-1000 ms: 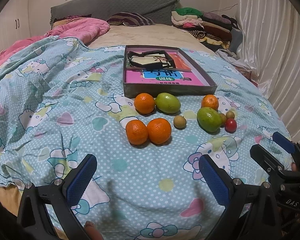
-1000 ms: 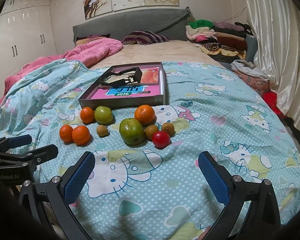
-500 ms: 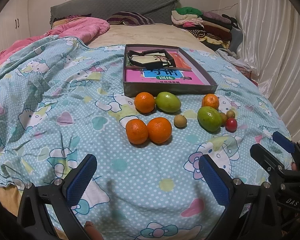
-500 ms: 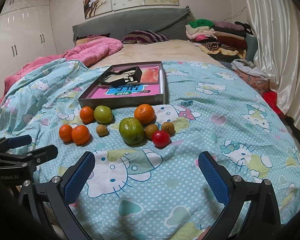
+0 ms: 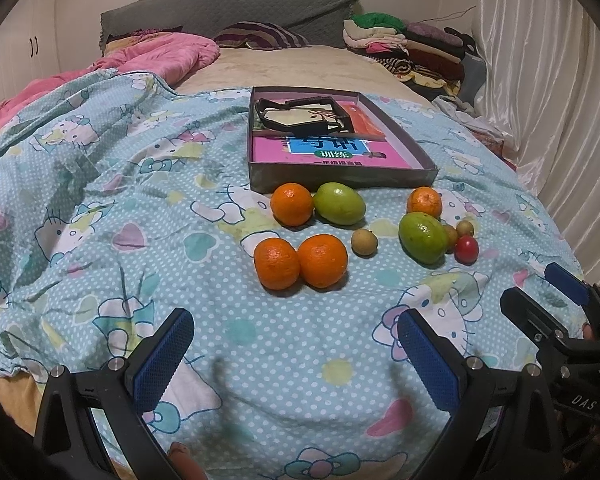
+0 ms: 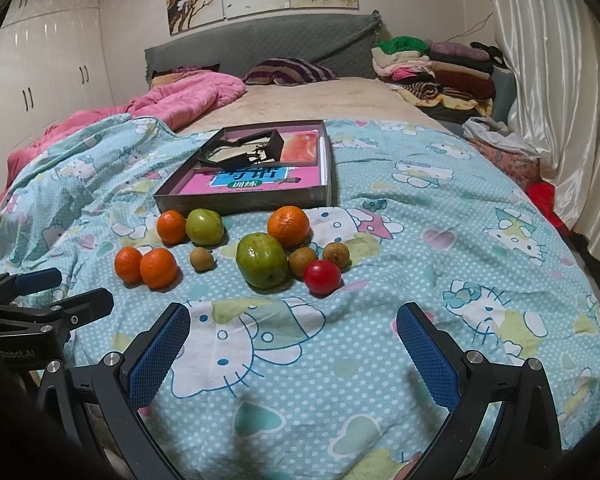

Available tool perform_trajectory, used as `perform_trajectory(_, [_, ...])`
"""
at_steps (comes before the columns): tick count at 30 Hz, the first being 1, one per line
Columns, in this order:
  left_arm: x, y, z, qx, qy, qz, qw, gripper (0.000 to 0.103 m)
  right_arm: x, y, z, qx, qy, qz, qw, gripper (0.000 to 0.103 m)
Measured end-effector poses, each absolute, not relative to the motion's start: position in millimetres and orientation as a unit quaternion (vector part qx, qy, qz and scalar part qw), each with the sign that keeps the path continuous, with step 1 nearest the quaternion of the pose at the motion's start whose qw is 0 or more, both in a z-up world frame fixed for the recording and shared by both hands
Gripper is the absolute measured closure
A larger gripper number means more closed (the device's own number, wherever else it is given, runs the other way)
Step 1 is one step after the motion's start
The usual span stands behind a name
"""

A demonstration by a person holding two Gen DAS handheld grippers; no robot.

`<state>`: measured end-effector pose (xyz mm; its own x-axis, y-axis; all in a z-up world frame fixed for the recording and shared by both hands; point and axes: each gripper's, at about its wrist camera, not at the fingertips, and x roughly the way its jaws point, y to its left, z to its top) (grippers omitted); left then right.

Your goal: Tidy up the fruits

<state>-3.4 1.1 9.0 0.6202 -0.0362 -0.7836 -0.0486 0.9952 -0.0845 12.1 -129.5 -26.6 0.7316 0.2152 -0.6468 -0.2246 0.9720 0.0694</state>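
Fruit lies loose on the blue patterned bedspread: a pair of oranges point(image 5: 300, 262) side by side, an orange point(image 5: 291, 204) touching a green fruit point(image 5: 339, 203), a small brown fruit point(image 5: 363, 242), a larger green fruit point(image 5: 422, 237), another orange point(image 5: 424, 201) and a red fruit point(image 5: 466, 249). In the right wrist view the larger green fruit point(image 6: 262, 260) and red fruit point(image 6: 322, 277) lie nearest. My left gripper point(image 5: 296, 354) is open and empty, short of the orange pair. My right gripper point(image 6: 294, 350) is open and empty, short of the green fruit.
A shallow grey box point(image 5: 424, 170) holding a pink book and a black frame sits just behind the fruit. A pink quilt point(image 6: 172, 104) lies at the back left, folded clothes point(image 6: 436, 70) at the back right, curtains point(image 6: 556, 92) along the right.
Both grippers have barely moved; the view has crept slightly towards the fruit. Nothing was taken hold of or let go.
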Motion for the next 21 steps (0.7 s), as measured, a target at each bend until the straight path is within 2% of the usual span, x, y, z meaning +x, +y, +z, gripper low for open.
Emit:
perform_trajectory(17, [22.9,41.5,-9.4,-0.067,0.455,0.018,0.888,0.001,52.5,-140.6,-40.8,-0.011,0.378,0.099,0.921,0.001])
perform_trajectory(20, [28.1,47.7,-8.5,-0.07,0.45,0.019,0.89,0.004,62.2,-142.1,-41.7,-0.015,0.379,0.104,0.919,0.005])
perform_trajectory(21, [30.6,49.6,-8.5,-0.072,0.451,0.016,0.889,0.01,66.5,-142.0,-42.6,-0.017,0.381,0.107,0.918,0.005])
